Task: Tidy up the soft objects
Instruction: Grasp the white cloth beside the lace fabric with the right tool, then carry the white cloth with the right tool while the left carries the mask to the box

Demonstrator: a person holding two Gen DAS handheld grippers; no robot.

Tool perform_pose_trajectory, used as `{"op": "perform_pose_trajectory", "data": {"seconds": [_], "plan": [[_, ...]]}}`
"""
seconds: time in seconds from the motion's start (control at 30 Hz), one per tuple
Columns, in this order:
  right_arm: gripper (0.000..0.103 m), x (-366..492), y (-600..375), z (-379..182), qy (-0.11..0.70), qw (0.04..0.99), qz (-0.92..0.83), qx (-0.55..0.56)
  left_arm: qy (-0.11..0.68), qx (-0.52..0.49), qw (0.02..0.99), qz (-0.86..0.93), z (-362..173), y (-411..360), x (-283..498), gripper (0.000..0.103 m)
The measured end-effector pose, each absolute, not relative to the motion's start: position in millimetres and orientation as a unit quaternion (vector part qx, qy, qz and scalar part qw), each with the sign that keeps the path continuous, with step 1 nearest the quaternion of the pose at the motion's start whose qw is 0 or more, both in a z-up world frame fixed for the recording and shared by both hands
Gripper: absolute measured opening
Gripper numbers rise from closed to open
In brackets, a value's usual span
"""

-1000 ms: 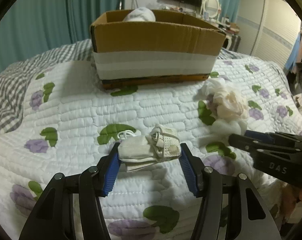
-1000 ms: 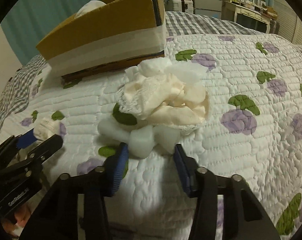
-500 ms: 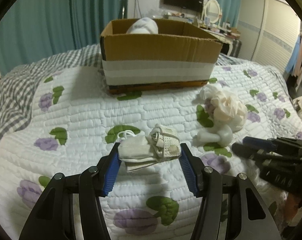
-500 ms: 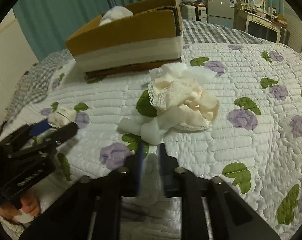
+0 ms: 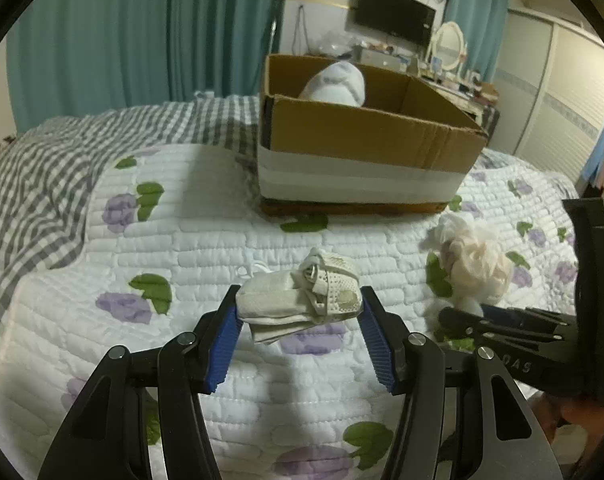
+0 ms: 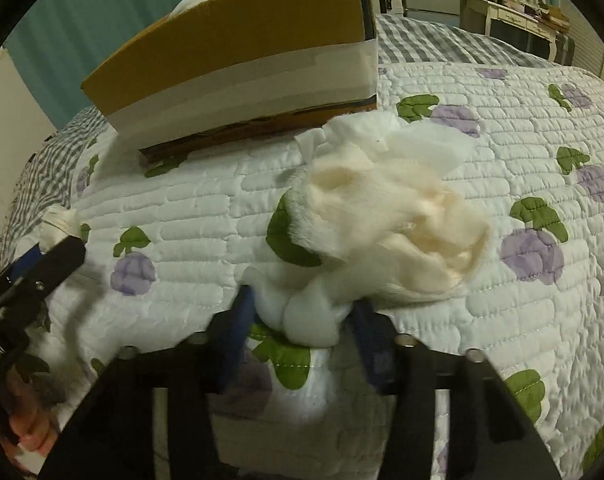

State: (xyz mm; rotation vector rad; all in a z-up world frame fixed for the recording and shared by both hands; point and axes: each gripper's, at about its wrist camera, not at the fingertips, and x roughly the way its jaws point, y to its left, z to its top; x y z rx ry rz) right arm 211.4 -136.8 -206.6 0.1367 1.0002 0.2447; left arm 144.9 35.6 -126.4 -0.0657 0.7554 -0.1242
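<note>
My left gripper is shut on a bundle of cream socks and holds it above the quilt. My right gripper is shut on the white end of a crumpled cream and white cloth, which hangs out over the quilt; the cloth also shows in the left wrist view, with the right gripper at its near end. An open cardboard box with a white band stands beyond, holding a white soft object. The box also shows in the right wrist view.
A white quilt with purple flowers covers the bed, with a grey checked blanket to the left. Teal curtains hang behind. A dresser with a mirror and a wardrobe stand at the far right.
Both grippers have risen and moved toward the box. The right gripper closed on the white end of the cloth and lifted it. The left still holds the socks.
</note>
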Motion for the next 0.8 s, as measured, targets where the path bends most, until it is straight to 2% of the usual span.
{"op": "perform_pose_trajectory", "data": {"seconds": [0.1,0.67,0.77,0.8], "plan": [[0.031,204,-142,-201,0.463,0.875,0.120,0.077,0.368,-0.025,0.928,-0.060,-126,34,143,0.056],[0.017,135,-167,-149,0.409,0.893,0.161,0.097,0.342,0.012,0.937,-0.072,-102,9,111,0.056],[0.006,136,-169,-132,0.390,0.898,0.174,0.102,0.342,0.006,0.936,-0.080,-93,9,116,0.056],[0.006,139,-169,-123,0.382,0.901,0.179,0.101,0.341,0.003,0.936,-0.087,-86,8,121,0.056]]}}
